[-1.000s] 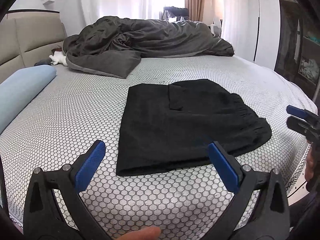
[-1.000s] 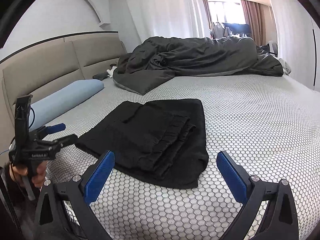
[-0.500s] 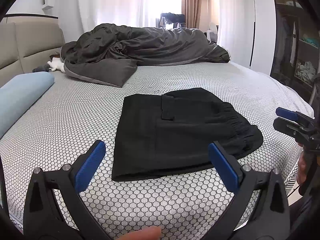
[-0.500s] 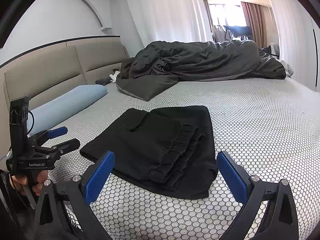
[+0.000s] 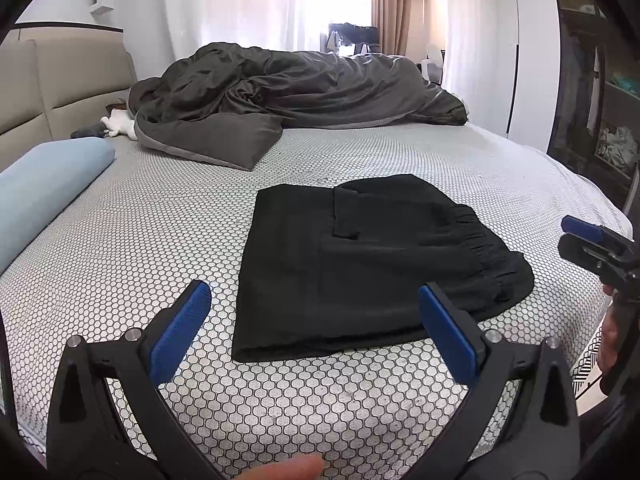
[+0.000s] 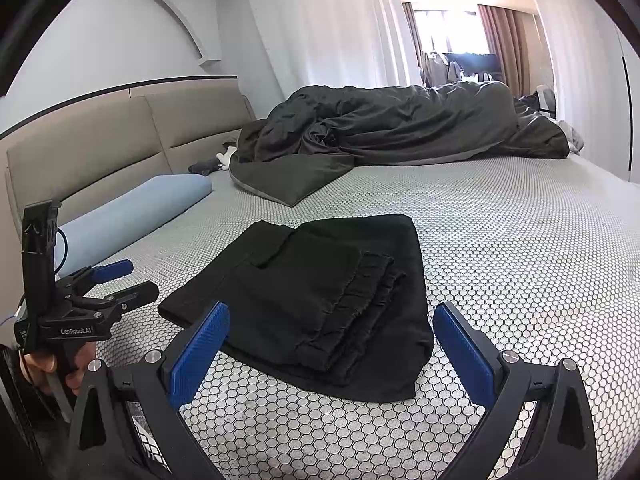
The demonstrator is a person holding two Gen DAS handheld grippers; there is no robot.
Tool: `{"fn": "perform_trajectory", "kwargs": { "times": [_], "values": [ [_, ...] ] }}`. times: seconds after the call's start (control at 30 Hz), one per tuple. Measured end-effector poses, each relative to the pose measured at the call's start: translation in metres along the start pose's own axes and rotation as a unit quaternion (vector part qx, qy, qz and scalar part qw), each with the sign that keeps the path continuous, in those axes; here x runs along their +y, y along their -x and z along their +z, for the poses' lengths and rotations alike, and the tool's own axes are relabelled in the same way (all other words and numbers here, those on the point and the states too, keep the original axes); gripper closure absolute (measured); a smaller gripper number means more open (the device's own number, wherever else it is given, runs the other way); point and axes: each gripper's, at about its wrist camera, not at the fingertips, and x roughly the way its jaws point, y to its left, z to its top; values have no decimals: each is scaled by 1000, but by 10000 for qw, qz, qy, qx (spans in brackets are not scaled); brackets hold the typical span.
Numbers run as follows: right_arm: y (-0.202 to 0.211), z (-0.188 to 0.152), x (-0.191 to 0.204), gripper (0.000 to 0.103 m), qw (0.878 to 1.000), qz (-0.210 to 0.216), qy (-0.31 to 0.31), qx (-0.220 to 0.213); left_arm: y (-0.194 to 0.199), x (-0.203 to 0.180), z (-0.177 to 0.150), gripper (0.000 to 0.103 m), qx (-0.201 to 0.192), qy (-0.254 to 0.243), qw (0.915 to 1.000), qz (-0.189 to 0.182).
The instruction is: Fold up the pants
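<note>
Black pants [image 5: 360,264] lie folded into a flat rectangle on the bed, with the gathered waistband on top toward the right edge. In the right wrist view the same pants [image 6: 312,300] show stacked layers near the bed's front edge. My left gripper [image 5: 316,328] hovers open just short of the pants, its blue pads empty. My right gripper [image 6: 332,340] is open too, held back from the near edge of the fabric. Each gripper shows in the other's view, the right one [image 5: 592,244] at the far right and the left one [image 6: 108,284] at the left.
The bed [image 5: 160,240] has a white honeycomb-patterned cover. A dark grey duvet [image 5: 304,92] is bunched along the far side. A light blue pillow [image 5: 44,184] lies at the left by the beige headboard [image 6: 100,144]. A wardrobe [image 5: 592,80] stands at the right.
Both grippers have drawn back and slightly up from the folded pants, so the pants sit farther away in both views. The pants have not moved.
</note>
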Motion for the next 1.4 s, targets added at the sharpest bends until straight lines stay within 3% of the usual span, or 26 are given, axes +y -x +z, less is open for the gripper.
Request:
{"fn": "perform_trajectory", "kwargs": {
  "times": [1.4],
  "values": [
    [-4, -3, 19, 0, 9998, -68, 174, -10, -6, 0, 0, 1, 28, 49, 9999, 118]
  ]
}}
